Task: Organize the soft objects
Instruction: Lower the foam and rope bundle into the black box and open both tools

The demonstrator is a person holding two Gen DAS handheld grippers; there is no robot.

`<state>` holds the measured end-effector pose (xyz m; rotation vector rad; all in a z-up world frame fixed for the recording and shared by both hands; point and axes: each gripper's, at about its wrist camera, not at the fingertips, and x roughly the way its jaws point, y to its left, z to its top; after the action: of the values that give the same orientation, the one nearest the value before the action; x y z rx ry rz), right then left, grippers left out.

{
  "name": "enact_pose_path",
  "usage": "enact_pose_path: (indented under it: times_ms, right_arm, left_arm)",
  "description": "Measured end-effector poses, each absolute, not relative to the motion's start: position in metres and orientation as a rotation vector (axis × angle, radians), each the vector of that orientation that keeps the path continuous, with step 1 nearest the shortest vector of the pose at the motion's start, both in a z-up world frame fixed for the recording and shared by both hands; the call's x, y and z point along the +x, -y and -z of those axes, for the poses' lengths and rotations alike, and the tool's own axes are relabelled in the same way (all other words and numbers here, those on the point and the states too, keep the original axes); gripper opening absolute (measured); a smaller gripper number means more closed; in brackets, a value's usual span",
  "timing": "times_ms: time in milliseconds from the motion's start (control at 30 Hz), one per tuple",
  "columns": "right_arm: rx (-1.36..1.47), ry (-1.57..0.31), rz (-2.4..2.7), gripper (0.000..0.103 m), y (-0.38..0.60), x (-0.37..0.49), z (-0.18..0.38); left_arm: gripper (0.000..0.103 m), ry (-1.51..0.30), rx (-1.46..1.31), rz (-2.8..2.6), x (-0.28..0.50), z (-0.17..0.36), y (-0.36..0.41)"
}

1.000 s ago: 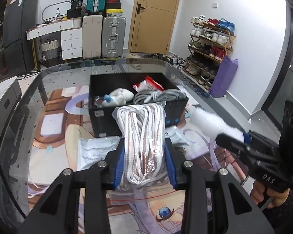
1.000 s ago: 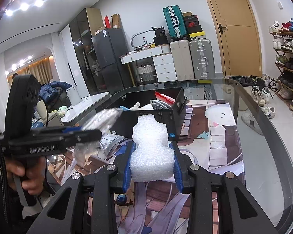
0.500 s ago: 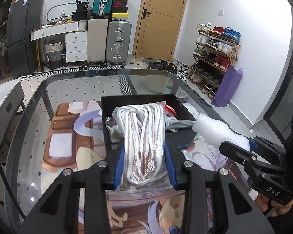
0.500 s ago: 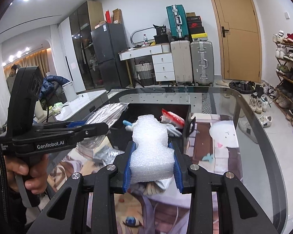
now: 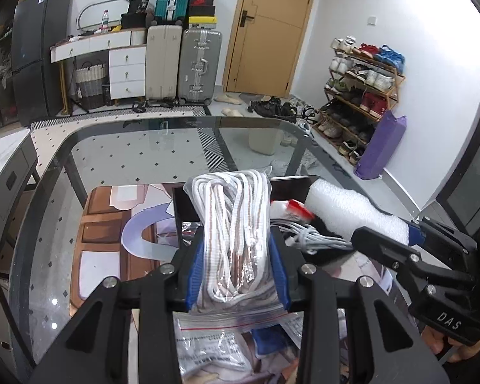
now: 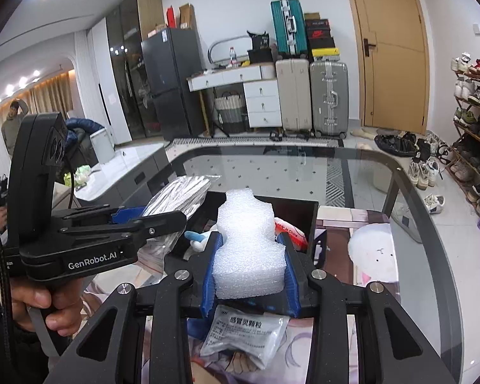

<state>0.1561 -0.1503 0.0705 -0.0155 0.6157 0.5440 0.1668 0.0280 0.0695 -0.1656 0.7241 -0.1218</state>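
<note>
My left gripper point(image 5: 238, 268) is shut on a clear zip bag of white-and-brown cord point(image 5: 233, 224) and holds it above the black bin point(image 5: 188, 206). My right gripper point(image 6: 251, 272) is shut on a white foam block point(image 6: 248, 243), also over the bin point(image 6: 299, 208). In the left wrist view the foam point(image 5: 345, 211) and right gripper point(image 5: 412, 249) sit to the right. In the right wrist view the left gripper point(image 6: 163, 220) and its cord bag point(image 6: 179, 192) sit to the left. The bin holds a red-and-white packet point(image 6: 289, 233), grey cable point(image 5: 310, 240) and a blue-and-white soft toy point(image 6: 196, 240).
The bin stands on a printed mat point(image 5: 105, 240) on a glass table point(image 6: 368, 172). Silver medicine packets point(image 6: 246, 336) lie on the mat below the grippers. A shoe rack point(image 5: 358, 96) and a purple bag point(image 5: 380, 147) stand to the right, suitcases point(image 5: 182, 64) at the back.
Both grippers have risen and moved forward with their loads, from in front of the bin to over it. The bin now sits low under the cord bag and the foam.
</note>
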Motion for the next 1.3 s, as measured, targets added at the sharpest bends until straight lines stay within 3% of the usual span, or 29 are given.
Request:
enact_pose_path:
  times_ms: [500, 1200, 1300]
  right_arm:
    - [-0.103, -0.715, -0.539, 0.035, 0.106, 0.215, -0.046]
    - [-0.114, -0.782, -0.530, 0.035, 0.115, 0.231, -0.019]
    - [-0.108, -0.789, -0.526, 0.042, 0.115, 0.230, -0.021]
  left_arm:
    - [0.036, -0.745, -0.107, 0.113, 0.202, -0.048, -0.022]
    - [0.036, -0.746, -0.013, 0.120, 0.201, -0.035, -0.011]
    - [0.039, -0.751, -0.058, 0.122, 0.201, -0.039, -0.016]
